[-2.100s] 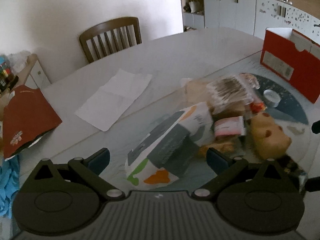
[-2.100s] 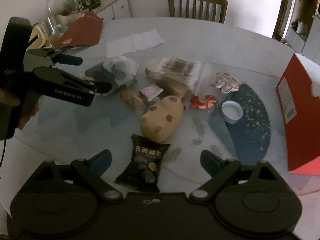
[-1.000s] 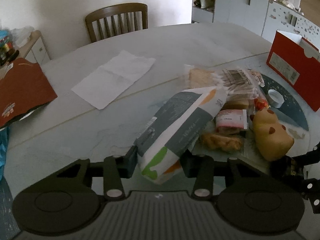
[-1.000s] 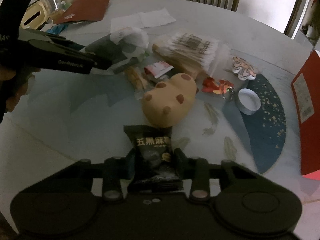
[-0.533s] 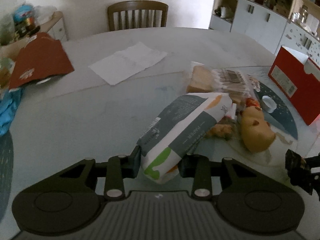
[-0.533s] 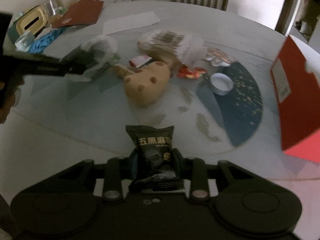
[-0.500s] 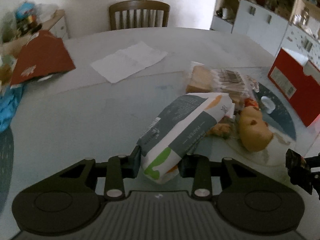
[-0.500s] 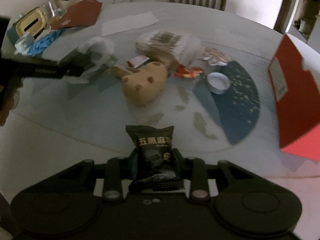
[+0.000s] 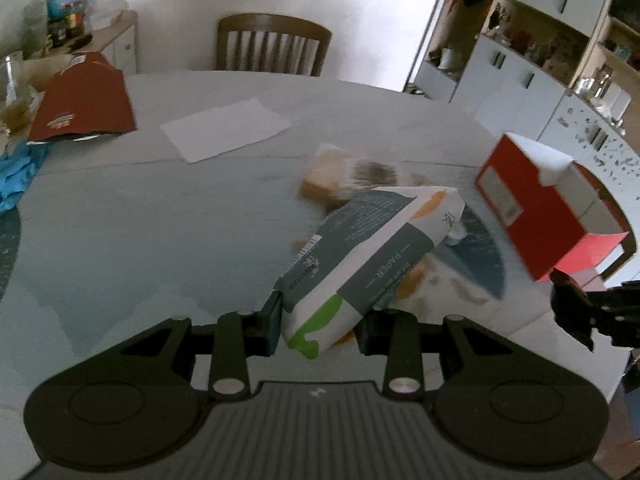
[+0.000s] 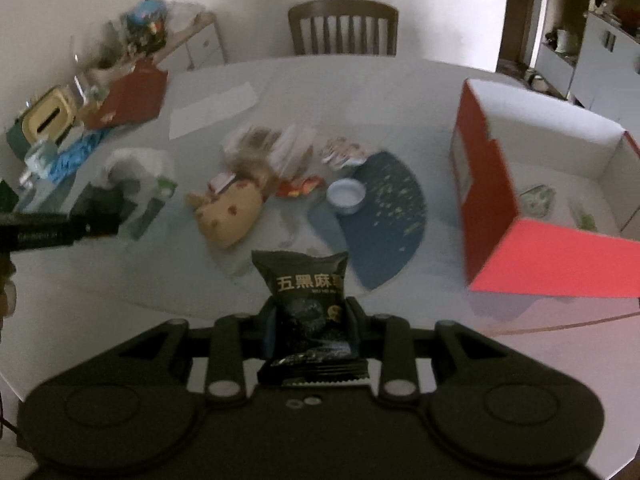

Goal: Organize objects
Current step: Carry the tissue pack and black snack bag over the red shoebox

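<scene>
My left gripper [image 9: 320, 326] is shut on a white, grey and green paper tissue pack [image 9: 372, 264], held tilted above the round table. My right gripper [image 10: 310, 326] is shut on a small black snack packet [image 10: 308, 296] with gold lettering, also lifted off the table. The open red box [image 10: 520, 184] with a white inside stands at the right; a couple of small items lie in it. In the right wrist view the left gripper [image 10: 100, 216] with its pack shows at the left. The right gripper's tip [image 9: 576, 312] appears at the right edge of the left wrist view.
On the glass tabletop [image 10: 140, 272] lie a tan spotted plush toy [image 10: 228, 212], a wrapped bread bag [image 10: 272, 140], a small white dish [image 10: 346, 196], red wrappers and a sheet of paper [image 9: 226, 128]. A red lid [image 9: 84, 104] and clutter sit far left. A wooden chair [image 9: 272, 46] stands behind.
Both grippers have risen and pulled back from the pile with their packets in hand. The red box has come closer and its open inside now shows in the right wrist view.
</scene>
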Demonstrator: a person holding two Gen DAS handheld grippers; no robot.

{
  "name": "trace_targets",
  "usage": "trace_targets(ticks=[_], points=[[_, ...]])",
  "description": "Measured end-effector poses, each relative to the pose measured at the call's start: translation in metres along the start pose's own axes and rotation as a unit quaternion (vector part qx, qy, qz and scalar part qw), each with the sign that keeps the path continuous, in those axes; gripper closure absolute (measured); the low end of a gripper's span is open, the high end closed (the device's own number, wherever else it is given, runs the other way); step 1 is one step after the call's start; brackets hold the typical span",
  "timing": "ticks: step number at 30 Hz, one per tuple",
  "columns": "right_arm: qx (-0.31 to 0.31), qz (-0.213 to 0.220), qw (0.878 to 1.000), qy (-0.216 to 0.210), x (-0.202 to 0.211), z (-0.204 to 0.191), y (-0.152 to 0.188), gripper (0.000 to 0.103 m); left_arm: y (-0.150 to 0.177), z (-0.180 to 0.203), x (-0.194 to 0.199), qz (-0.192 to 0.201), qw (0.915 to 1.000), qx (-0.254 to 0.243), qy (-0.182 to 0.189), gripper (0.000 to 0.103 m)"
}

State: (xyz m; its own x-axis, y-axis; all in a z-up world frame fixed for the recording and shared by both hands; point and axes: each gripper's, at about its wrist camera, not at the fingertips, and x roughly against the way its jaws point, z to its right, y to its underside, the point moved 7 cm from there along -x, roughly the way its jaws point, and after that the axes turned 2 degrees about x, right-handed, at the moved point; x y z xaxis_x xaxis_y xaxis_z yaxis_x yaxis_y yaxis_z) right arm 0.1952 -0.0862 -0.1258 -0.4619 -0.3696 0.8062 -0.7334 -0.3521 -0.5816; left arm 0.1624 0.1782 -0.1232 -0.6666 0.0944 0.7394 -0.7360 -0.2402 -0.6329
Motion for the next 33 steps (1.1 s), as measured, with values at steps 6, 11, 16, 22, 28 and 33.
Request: trace_targets(ticks=[6,11,16,22,28,33], points=[[-0.009,0.014,1.000,0.004,0.014,0.022,-0.007,0.071,-0.007,0.048,0.008,0.007,0.9996,-0.015,0.024,0.069],[-0.015,0.031,0.999,0.013,0.026,0.046,-0.013,0.071,-0.017,0.093,0.009,0.011,0.9984,-0.030,0.048,0.069],[-0.024,0.047,0.998,0.017,0.039,0.077,-0.021,0.071,-0.029,0.136,0.006,0.016,0.9962,-0.043,0.074,0.069],[-0.030,0.059,0.997,0.032,0.052,0.117,-0.027,0.071,-0.041,0.189,-0.005,0.018,0.9935,-0.063,0.093,0.069],[-0.038,0.067,0.996,0.040,0.059,0.156,-0.028,0.071,-0.047,0.236,-0.022,0.016,0.9917,-0.081,0.099,0.069],[-0.051,0.073,0.995,0.045,0.062,0.190,-0.031,0.071,-0.053,0.270,-0.037,0.011,0.9904,-0.095,0.100,0.069]])
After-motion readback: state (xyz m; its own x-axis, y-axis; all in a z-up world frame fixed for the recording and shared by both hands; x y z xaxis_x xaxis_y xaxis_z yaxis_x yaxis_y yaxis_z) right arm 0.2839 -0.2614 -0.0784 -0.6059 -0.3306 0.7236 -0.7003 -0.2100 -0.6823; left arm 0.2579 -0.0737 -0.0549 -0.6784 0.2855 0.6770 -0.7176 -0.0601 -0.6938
